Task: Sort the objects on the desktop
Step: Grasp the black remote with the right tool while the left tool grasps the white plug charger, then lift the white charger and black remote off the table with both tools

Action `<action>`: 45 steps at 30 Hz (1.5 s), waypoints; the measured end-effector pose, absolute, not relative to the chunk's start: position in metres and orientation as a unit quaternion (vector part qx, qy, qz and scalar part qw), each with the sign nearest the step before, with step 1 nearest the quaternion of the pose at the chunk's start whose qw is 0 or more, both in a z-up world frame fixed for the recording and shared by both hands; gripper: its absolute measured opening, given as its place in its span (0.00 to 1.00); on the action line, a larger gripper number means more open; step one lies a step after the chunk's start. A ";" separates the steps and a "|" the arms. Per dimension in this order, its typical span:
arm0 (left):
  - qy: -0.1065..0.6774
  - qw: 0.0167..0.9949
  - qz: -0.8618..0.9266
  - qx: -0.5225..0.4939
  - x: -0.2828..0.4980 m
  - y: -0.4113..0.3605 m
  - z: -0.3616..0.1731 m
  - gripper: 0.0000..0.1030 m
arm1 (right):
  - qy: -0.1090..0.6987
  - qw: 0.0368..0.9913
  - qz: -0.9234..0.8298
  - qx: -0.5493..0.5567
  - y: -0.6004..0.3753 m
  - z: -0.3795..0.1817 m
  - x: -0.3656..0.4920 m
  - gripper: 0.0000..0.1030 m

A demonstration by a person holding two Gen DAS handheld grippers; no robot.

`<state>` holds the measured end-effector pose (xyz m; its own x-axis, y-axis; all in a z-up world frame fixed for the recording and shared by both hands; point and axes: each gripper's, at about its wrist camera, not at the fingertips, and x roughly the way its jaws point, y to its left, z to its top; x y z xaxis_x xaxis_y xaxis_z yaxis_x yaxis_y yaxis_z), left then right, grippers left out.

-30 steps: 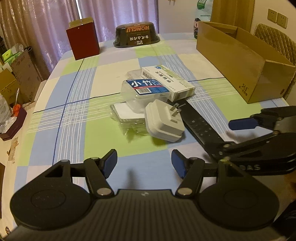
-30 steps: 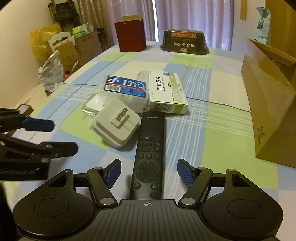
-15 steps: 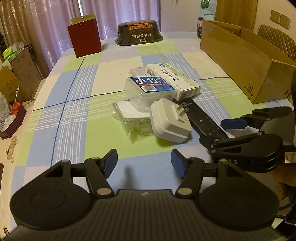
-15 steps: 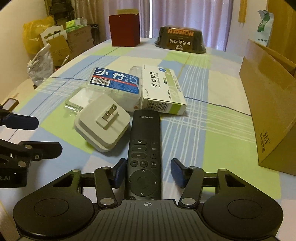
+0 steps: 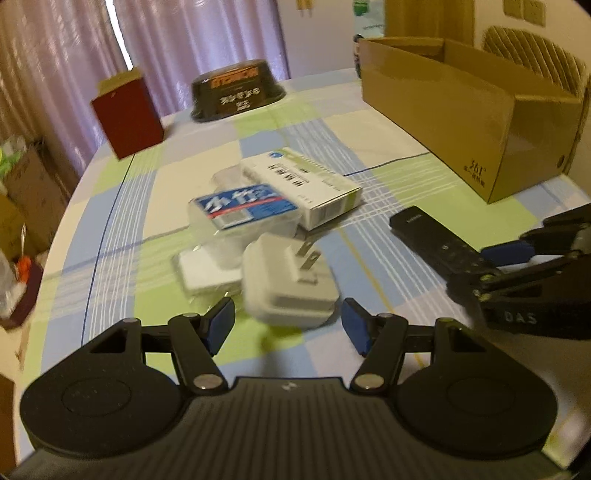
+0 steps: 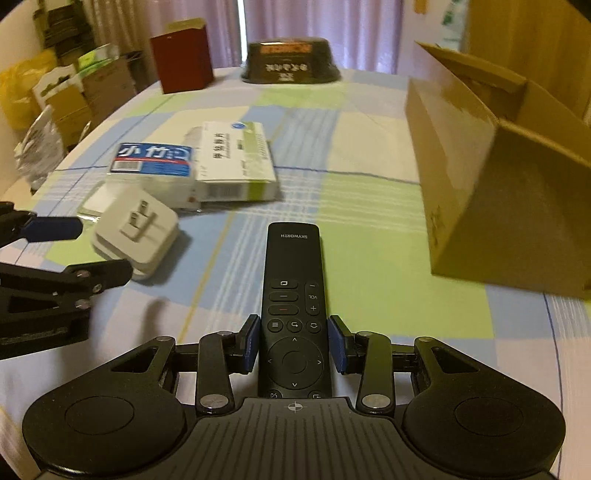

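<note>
Right gripper (image 6: 294,349) clamped the remote (image 6: 293,295) near its tail; the overhanging 12 o'clock end risked pivoting out. Left gripper (image 5: 288,326) stood wide.

You are at a big table (image 6: 369,122) with a cloth of blue, green and cream squares. Behind its far end hang long purple curtains (image 5: 192,40), and bright light comes through a gap in them. A pale wall (image 5: 321,33) stands beside the curtains. On your left, brown boxes (image 6: 74,96) and a yellow bag (image 6: 14,88) are piled up on the floor. On your right there is a padded chair (image 5: 532,48) and two switches (image 5: 524,9) on the wall.
</note>
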<state>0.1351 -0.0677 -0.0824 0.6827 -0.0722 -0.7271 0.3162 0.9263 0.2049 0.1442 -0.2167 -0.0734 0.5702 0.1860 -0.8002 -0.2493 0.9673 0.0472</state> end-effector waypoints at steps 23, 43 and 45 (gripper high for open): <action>0.409 0.892 -0.122 0.151 0.102 -0.070 -0.096 0.60 | 0.457 0.879 0.134 -0.021 -0.214 -0.070 0.133 0.37; 0.411 0.894 -0.115 0.136 0.101 -0.063 -0.103 0.60 | 0.442 0.884 0.140 -0.056 -0.204 -0.082 0.136 0.69; 0.415 0.892 -0.113 0.138 0.102 -0.063 -0.104 0.60 | 0.442 0.884 0.140 -0.057 -0.203 -0.082 0.136 0.68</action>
<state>0.1020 -0.0628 -0.1043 0.6308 -0.0865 -0.7711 0.3156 0.9365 0.1532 0.1357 -0.2033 -0.0818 0.5698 0.1977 -0.7976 -0.2988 0.9540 0.0231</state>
